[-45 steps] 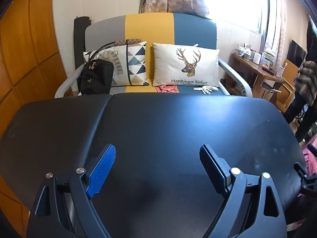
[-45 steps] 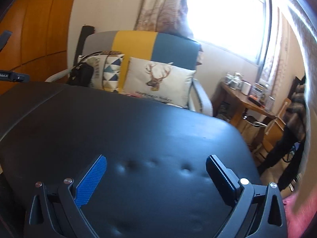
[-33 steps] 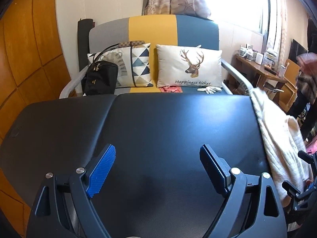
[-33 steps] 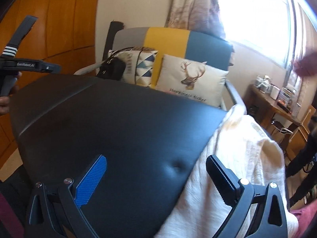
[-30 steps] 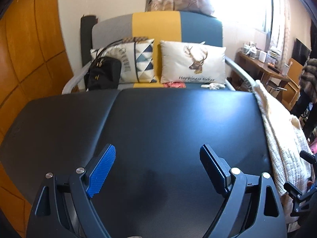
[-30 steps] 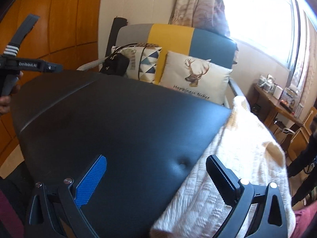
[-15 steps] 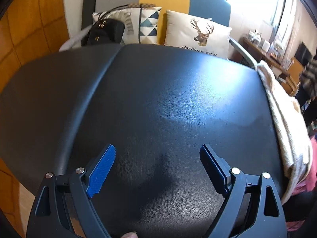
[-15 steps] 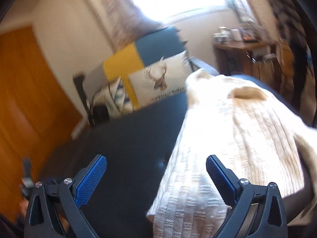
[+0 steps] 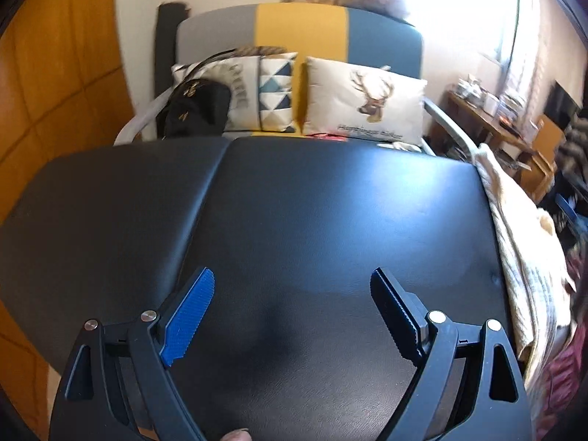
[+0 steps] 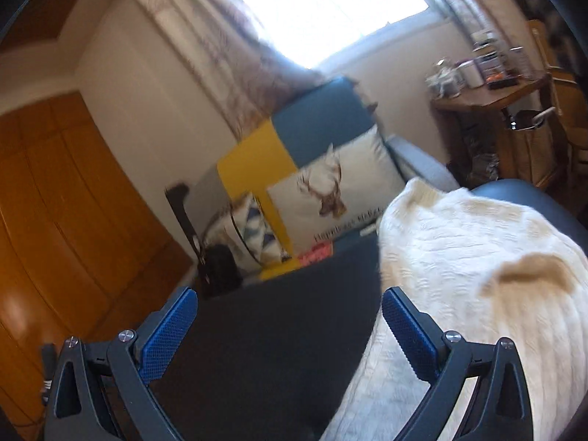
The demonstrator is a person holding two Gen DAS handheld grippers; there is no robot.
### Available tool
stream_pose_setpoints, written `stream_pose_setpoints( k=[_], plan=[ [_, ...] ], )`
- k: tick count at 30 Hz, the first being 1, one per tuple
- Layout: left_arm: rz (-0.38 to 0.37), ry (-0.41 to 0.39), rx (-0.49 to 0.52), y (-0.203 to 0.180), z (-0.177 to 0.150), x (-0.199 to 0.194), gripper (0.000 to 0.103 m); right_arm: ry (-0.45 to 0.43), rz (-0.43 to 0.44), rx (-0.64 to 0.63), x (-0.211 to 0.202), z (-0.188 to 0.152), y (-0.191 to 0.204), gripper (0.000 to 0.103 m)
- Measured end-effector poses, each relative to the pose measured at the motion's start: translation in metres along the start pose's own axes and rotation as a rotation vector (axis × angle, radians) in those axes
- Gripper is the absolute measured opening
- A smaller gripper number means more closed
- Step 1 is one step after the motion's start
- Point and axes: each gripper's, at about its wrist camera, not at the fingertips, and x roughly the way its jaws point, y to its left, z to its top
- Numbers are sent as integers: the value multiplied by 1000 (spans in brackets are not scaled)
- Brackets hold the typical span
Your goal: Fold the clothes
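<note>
A cream knitted garment (image 10: 477, 279) lies heaped on the right end of a black padded table (image 9: 312, 220); in the left wrist view the garment (image 9: 522, 257) drapes over the table's right edge. My left gripper (image 9: 290, 297) hovers open over the bare middle of the table, well left of the garment. My right gripper (image 10: 290, 316) is open and tilted, its right finger just in front of the garment's near left edge, nothing between the fingers.
Behind the table stands a grey, yellow and blue sofa (image 9: 301, 29) with a deer cushion (image 9: 364, 99), a patterned cushion (image 9: 264, 88) and a black bag (image 9: 194, 106). A wooden side table (image 10: 492, 92) with jars is at the right. Orange wooden panels (image 10: 73, 202) line the left wall.
The cream garment landed on the table's right end about a second ago. My right gripper has swung and tilted toward it. The left gripper's view dipped over the table, then rose again.
</note>
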Motion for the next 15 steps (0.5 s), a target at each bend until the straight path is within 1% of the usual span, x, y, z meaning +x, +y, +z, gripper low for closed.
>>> stream_pose_setpoints(
  k=[2,3,4,6,7,9,10,13,15],
  plan=[
    [-25,-1,24,-11,-4,3,90,113,-104,-97,28,-9,-8,103],
    [-39,1,41,-18,-8,5,90,119,-151,-140,34,-19,-9,103],
    [-50,5,59,-24,-11,7,90,129,-172,-141,35,-27,-10,103],
    [-69,26,97,-32,-19,15,90,128,-187,-55,26,-41,-15,103],
    [-77,41,103,-35,-22,19,90,130,-193,-38,20,-47,-13,103],
    [-109,81,97,-37,-27,28,90,148,-248,-54,-2,-55,-9,103],
    [-114,94,88,-39,-29,31,90,160,-283,-48,-10,-55,-4,103],
    [-156,134,24,-37,-32,38,90,172,-365,42,-40,-51,-2,103],
    [-179,148,-16,-31,-31,40,90,166,-347,163,-59,-52,-15,103]
  ],
)
